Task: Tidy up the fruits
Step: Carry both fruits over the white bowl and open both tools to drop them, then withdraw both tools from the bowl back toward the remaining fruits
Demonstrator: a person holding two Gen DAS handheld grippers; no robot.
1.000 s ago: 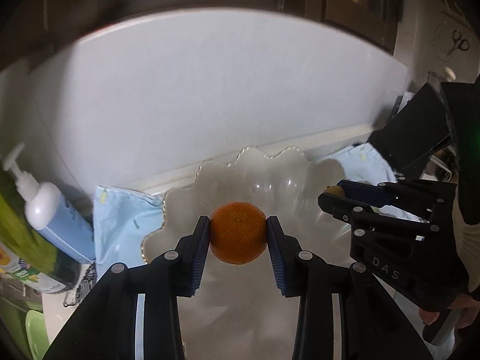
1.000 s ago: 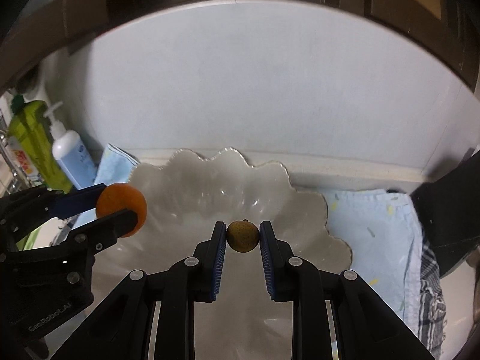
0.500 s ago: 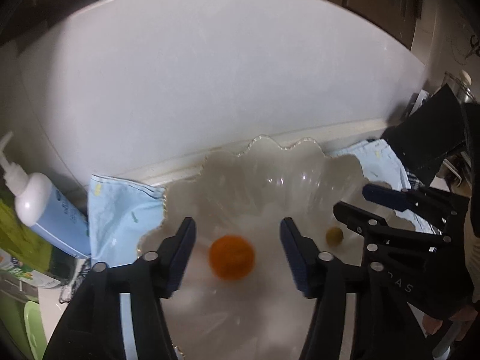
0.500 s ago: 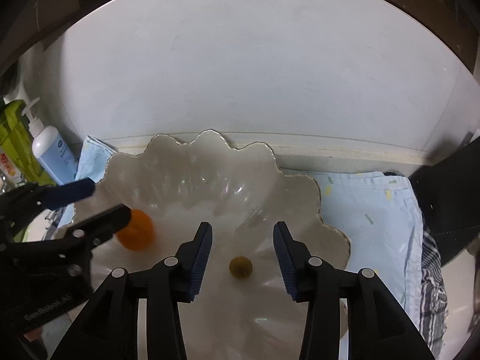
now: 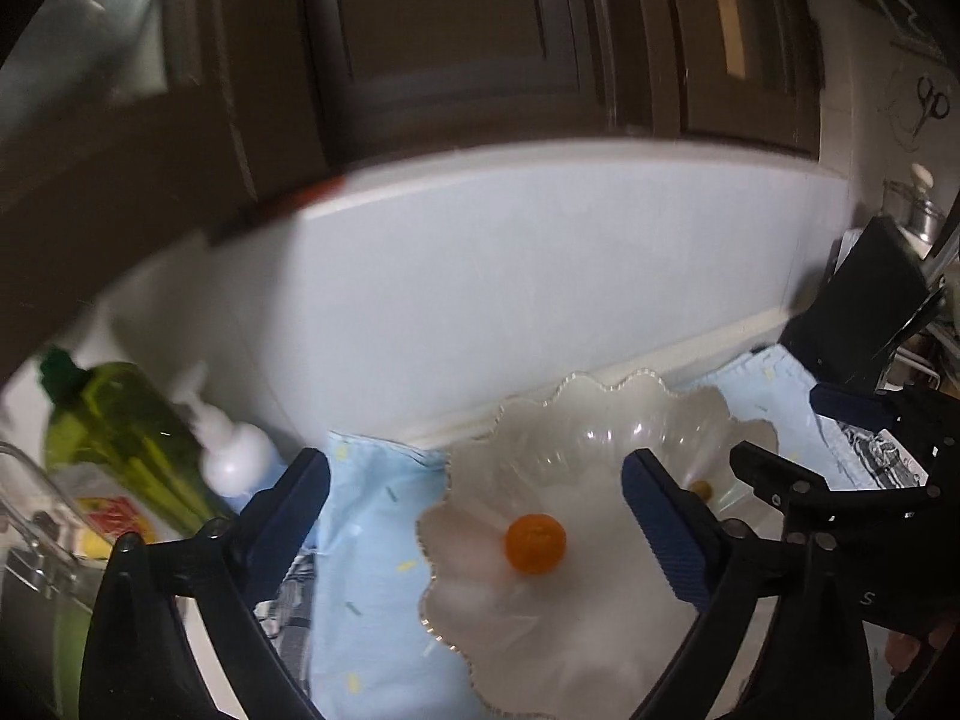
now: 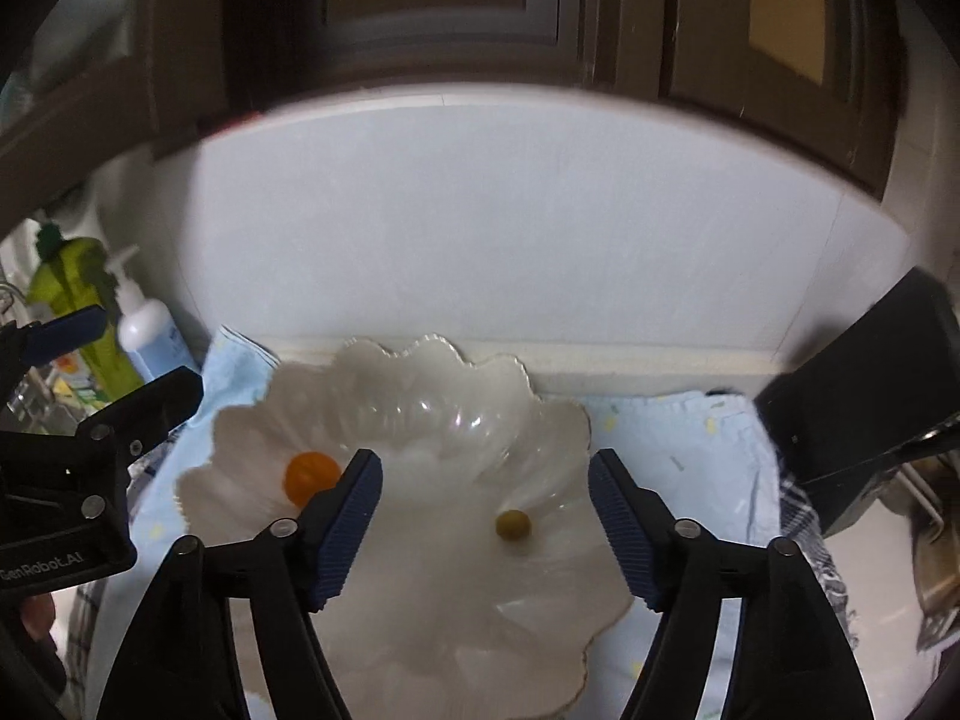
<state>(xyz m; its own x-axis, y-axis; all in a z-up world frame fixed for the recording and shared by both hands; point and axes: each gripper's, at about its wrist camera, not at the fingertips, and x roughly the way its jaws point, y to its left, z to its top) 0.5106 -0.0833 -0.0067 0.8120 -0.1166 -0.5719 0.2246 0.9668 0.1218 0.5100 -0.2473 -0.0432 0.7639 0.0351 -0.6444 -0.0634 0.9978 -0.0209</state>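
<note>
The orange fruit and small greenish fruit now lie released in the scalloped bowl, each below and between jaws that have spread wide, empty; both placements look done, and both grippers have pulled back.

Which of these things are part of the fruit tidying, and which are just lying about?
Job: orange fruit, small greenish fruit, scalloped bowl, both open hand-held grippers.

Lying about: blue cloth, green bottle, white pump bottle.
</note>
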